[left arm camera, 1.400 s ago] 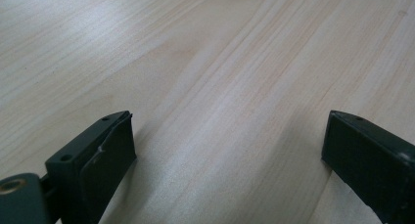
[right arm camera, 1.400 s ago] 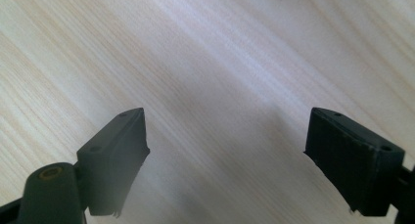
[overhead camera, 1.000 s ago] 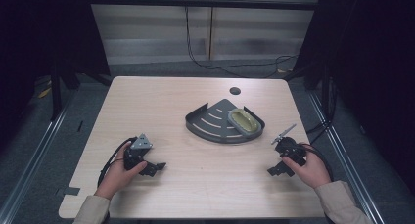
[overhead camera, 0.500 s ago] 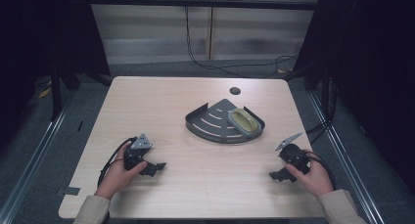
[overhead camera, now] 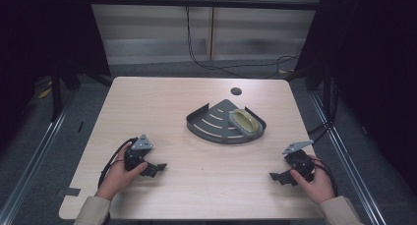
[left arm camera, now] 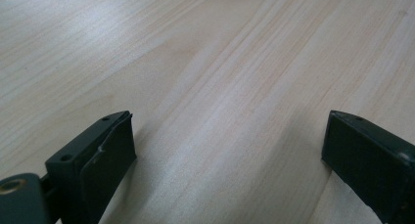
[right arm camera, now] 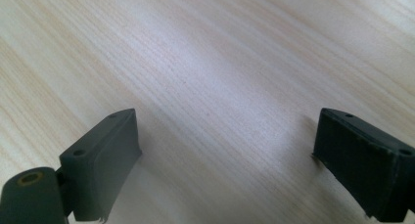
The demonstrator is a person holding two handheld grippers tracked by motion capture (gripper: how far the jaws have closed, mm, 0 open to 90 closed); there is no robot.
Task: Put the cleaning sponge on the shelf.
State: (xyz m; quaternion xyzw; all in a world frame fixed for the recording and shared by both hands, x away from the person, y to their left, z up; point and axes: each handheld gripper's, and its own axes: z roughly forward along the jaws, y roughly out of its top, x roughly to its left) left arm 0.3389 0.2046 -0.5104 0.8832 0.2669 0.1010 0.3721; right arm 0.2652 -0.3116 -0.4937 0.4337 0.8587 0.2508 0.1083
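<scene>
A dark grey fan-shaped tray [overhead camera: 211, 123] lies right of the table's middle, with a yellowish oval dish [overhead camera: 245, 122] in its right part. My left gripper [overhead camera: 157, 168] rests low at the front left, well away from the tray. Its jaws stand wide open [left arm camera: 230, 150] over bare wood. My right gripper [overhead camera: 277, 176] sits at the front right, pointing left, in front of the tray and apart from it. Its jaws [right arm camera: 225, 150] have just been opening and stand wide open over bare wood, with nothing between them.
The light wooden table [overhead camera: 196, 97] has a small round hole [overhead camera: 236, 91] near its far edge. Cables trail from both grippers. Dark frame posts and floor rails flank the table on both sides.
My right hand has drawn its gripper back toward the table's front edge and slightly lower. The left hand, the tray and the dish have stayed where they were.
</scene>
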